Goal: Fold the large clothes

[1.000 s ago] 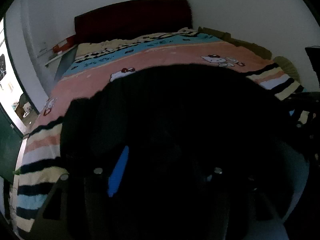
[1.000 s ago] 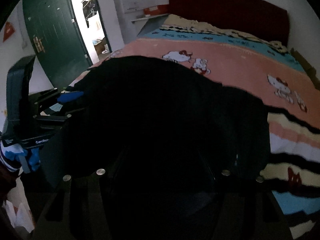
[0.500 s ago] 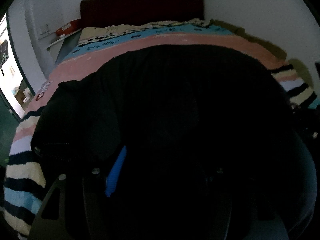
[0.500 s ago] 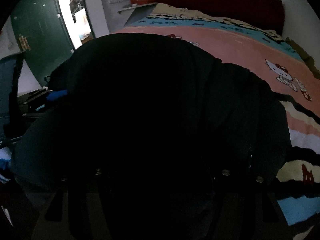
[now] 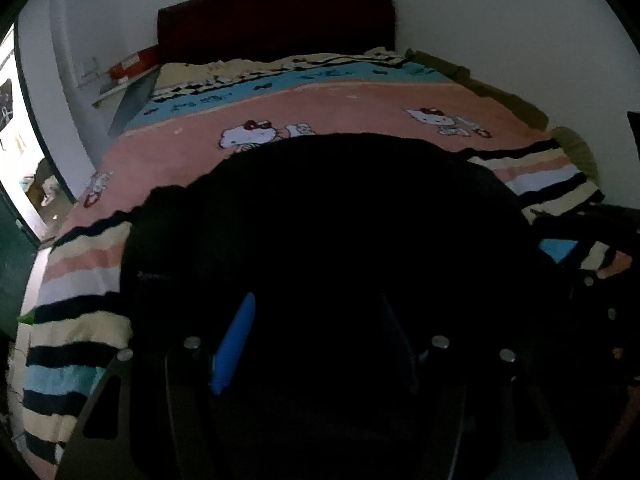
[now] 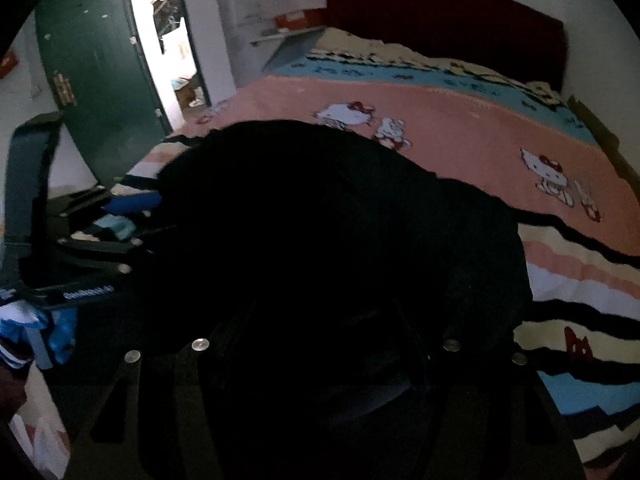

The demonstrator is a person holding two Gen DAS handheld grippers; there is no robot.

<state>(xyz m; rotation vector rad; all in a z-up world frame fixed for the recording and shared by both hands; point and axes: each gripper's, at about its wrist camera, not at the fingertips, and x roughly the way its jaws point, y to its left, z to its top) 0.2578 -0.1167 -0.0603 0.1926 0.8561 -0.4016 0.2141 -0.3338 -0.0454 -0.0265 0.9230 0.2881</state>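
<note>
A large black garment lies bunched on the near end of a bed's pink and striped blanket. It fills the lower half of both views. My left gripper reaches into its near edge, its blue pad and dark finger standing well apart. In the right wrist view the left gripper shows striped blanket in the gap between its fingers, with the garment at their tips. My right gripper is buried in the dark cloth; its fingers barely show, so its grip cannot be told.
A dark red headboard and a white wall stand at the far end of the bed. A green door and a bright doorway are to the left. A gloved hand holds the left gripper. A shelf with a red box is beside the bed.
Half a second ago the black garment rose and hid most of the blanket in both views. It has now sunk back, and the cartoon cats on the pink band show again.
</note>
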